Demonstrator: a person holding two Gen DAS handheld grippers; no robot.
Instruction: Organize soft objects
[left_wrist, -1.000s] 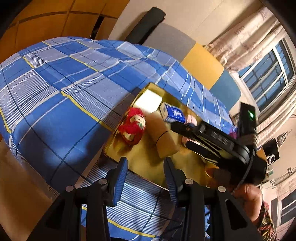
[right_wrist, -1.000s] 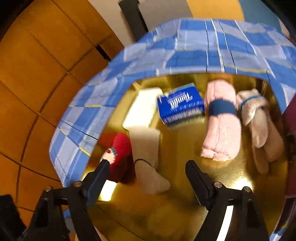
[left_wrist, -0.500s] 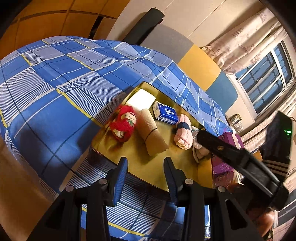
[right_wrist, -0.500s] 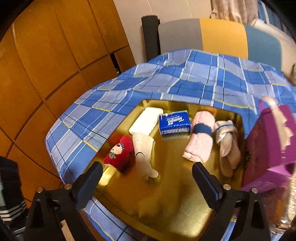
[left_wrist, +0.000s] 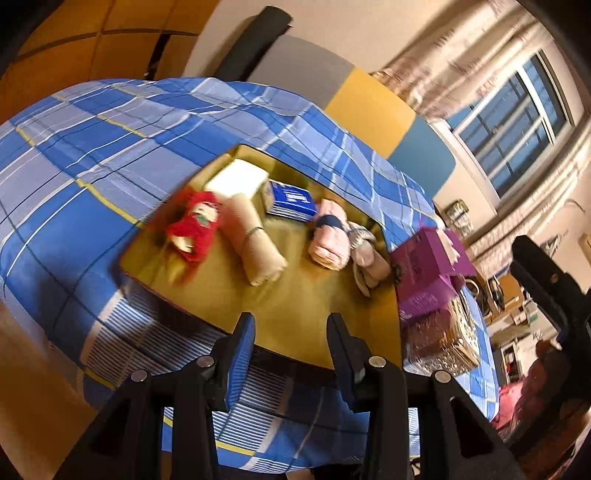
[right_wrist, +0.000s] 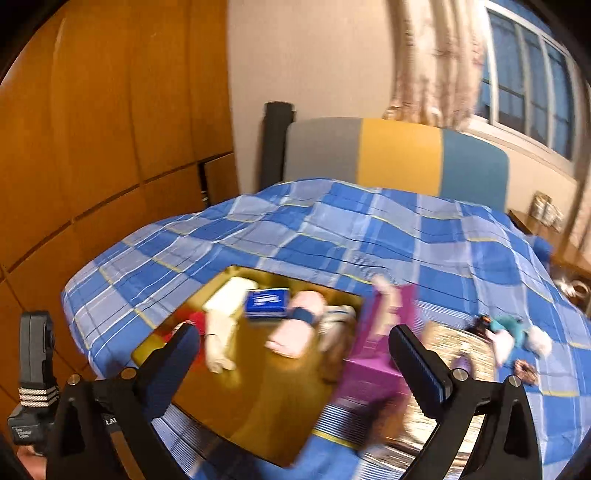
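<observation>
Nearest the cameras, left gripper (left_wrist: 291, 345) hangs half open and empty, while right gripper (right_wrist: 295, 363) has jaws opening wide with nothing between them. On the gold tray (left_wrist: 295, 306): red plush (left_wrist: 195, 226), beige roll (left_wrist: 258, 243), pink towel roll (left_wrist: 330, 236), tissue pack (left_wrist: 291, 199) already lined up. Farther right on the blue plaid bedspread (right_wrist: 332, 236), a teal-and-white soft toy (right_wrist: 517, 332) lies loose, so sorting looks partly done

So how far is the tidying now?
Done: the gold tray holds a red doll, beige roll, tissue pack, pink roll and socks. In hand: nothing; the right gripper is opening, empty. Left: small soft toys on the bedspread.
</observation>
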